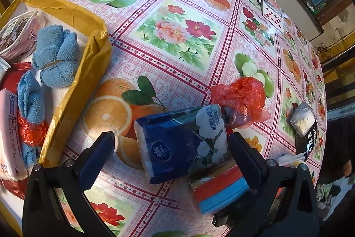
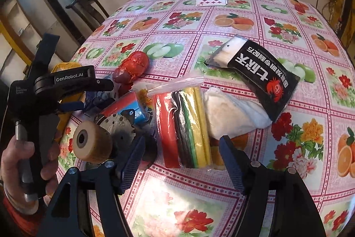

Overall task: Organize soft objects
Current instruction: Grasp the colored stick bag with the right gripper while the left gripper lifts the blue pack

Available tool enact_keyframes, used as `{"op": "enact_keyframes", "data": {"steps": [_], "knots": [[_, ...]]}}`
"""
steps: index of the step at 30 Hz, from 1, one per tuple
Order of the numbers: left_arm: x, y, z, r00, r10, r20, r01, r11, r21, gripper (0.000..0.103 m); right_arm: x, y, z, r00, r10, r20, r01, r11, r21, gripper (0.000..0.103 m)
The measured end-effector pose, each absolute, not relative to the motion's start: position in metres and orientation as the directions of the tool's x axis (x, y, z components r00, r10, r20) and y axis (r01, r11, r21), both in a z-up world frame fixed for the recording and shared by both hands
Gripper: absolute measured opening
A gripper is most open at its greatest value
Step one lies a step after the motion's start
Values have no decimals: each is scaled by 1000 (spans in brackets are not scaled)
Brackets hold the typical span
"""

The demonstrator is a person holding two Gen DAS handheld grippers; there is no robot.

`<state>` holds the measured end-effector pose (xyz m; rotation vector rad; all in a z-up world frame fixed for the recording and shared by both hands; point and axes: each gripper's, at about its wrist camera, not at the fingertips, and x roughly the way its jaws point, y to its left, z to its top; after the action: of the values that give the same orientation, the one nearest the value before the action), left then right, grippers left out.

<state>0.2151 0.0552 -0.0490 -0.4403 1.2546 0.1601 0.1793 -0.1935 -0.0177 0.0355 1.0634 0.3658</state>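
Left gripper released, jaws straddling the blue tissue pack; long axis runs 7-to-1 o'clock, nearer the right finger. Box sits at 9 o'clock (drop target, likely). Right gripper spread wide, sponge bag at 12.

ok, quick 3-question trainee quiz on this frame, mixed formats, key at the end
1. True or false: the left gripper is clamped shut on the blue tissue pack.
2. Which lies in the yellow-lined box? A) blue towels B) black snack packet C) playing cards
3. Fill in: the right gripper points at a clear bag of coloured ____.

Key: 1 false, the jaws stand open around the pack; 2 A; 3 sponge cloths, as far as the bag shows.
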Motion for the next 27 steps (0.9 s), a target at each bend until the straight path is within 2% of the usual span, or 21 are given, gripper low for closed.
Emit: {"op": "enact_keyframes", "data": {"steps": [11,13,15,17,18,20,21,27], "knots": [[217,54,-50,293,-127,-948,-335,915,-226,103,184,-179,-24,402,259,-878,-408,909,81,71],[218,55,-50,290,-128,-948,-341,912,-227,103,184,-162,-32,387,200,-900,-443,896,8,71],[219,54,-51,280,-120,-953,-342,915,-216,103,185,-156,-30,439,164,-883,-414,910,-37,70],[222,50,-52,264,-103,-959,-335,923,-191,103,190,-158,-29,426,190,-885,-403,915,2,69],[223,49,-52,258,-93,-962,-332,926,-179,103,192,-159,-31,412,206,-888,-399,916,27,67],[226,46,-53,248,-77,-966,-336,928,-160,103,194,-162,-37,380,232,-896,-392,917,71,46],[227,46,-54,243,-74,-967,-345,925,-157,103,194,-162,-42,359,221,-907,-396,916,66,43],[233,42,-55,239,-44,-970,-378,916,-135,103,182,-175,-44,403,258,-878,-369,924,102,40]]}}
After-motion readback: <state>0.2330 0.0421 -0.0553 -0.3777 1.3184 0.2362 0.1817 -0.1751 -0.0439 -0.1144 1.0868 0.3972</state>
